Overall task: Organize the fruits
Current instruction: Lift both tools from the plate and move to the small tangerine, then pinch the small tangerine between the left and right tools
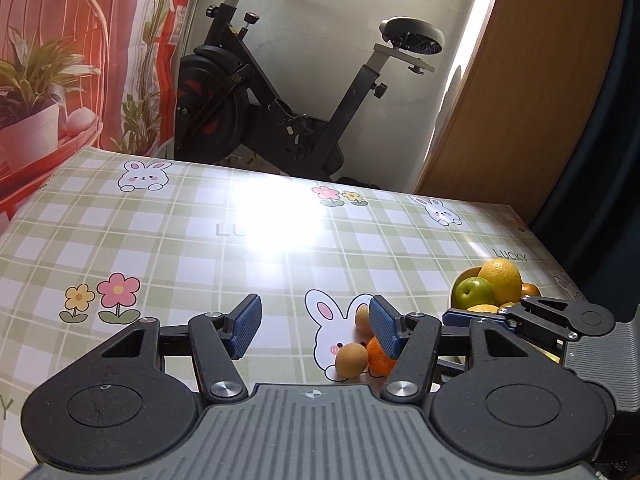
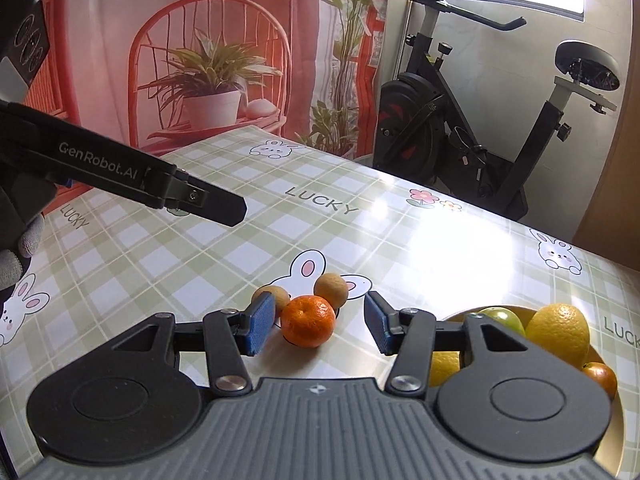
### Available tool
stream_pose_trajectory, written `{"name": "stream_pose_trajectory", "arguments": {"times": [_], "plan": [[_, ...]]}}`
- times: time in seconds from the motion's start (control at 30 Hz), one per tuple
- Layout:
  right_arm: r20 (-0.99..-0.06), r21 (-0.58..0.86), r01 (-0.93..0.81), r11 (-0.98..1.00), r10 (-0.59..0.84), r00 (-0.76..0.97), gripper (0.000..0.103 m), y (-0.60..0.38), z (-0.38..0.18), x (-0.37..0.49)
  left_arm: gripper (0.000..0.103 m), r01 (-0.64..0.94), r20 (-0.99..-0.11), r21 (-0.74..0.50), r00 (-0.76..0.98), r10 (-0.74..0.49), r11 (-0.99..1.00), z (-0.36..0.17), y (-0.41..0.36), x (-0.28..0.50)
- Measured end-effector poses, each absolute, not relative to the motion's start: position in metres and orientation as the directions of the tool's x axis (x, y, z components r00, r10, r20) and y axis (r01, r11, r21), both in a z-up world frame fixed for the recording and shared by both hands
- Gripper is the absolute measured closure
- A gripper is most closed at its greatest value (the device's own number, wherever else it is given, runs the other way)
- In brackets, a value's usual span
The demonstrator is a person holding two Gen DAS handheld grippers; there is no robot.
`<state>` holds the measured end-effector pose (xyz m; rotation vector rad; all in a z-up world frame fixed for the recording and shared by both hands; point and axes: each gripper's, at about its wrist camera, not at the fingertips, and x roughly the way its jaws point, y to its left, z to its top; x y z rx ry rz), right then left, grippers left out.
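Currently, in the left wrist view, my left gripper is spread wide with nothing between its 2 blue pads. It hangs over the checked tablecloth. Just right of the right-hand finger lie 3 loose fruits: 1 mandarin and 2 small tan fruits, one near and one farther, all partly hidden by that finger. At the right, the bowl holds a green apple and a large yellow citrus, with more yellow and orange fruit under them. My right gripper reaches in from the right edge, in front of the bowl. An exercise bike stands beyond the far table edge.

In the right wrist view, my right gripper is also wide open and grips nothing. The mandarin rests on the cloth between the 2 pads, closer to the left pad. One tan fruit sits behind that left pad; the other tan fruit touches the mandarin's far side. The bowl lies near right, holding the yellow citrus, the green apple, a second yellow fruit and an orange one. My left gripper enters from the left, above the cloth.
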<state>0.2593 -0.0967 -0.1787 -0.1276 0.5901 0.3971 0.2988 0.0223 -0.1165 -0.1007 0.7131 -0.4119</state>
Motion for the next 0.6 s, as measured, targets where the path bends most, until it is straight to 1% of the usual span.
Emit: {"name": "stream_pose_trajectory", "arguments": {"times": [0.03,0.07,0.13,0.3,0.43,0.6], "plan": [[-0.571,-0.011,-0.399,0.917,0.322,0.755,0.051,-0.094,-0.181,0.262,0.044,0.35,-0.619,-0.229,0.667,-0.413,0.908,-0.12,0.019,0.299],[-0.576,-0.013,-0.397,0.918,0.317,0.754,0.051,-0.092,-0.183,0.265,0.051,0.366,-0.623,-0.227,0.658,-0.423,0.903,-0.121,0.016,0.299],[-0.589,-0.005,-0.397,0.918,0.318,0.743,0.051,-0.09,-0.188,0.27,0.053,0.413,-0.632,-0.223,0.628,-0.454,0.883,-0.125,0.006,0.3],[-0.611,0.009,-0.404,0.915,0.325,0.722,0.052,-0.088,-0.196,0.275,0.053,0.486,-0.658,-0.222,0.565,-0.498,0.845,-0.136,-0.014,0.305],[-0.616,0.02,-0.402,0.916,0.328,0.717,0.055,-0.089,-0.198,0.277,0.053,0.5,-0.691,-0.223,0.525,-0.497,0.837,-0.148,-0.025,0.314],[-0.616,0.034,-0.405,0.913,0.339,0.711,0.058,-0.089,-0.199,0.278,0.053,0.506,-0.704,-0.228,0.505,-0.5,0.832,-0.155,-0.028,0.32]]}}
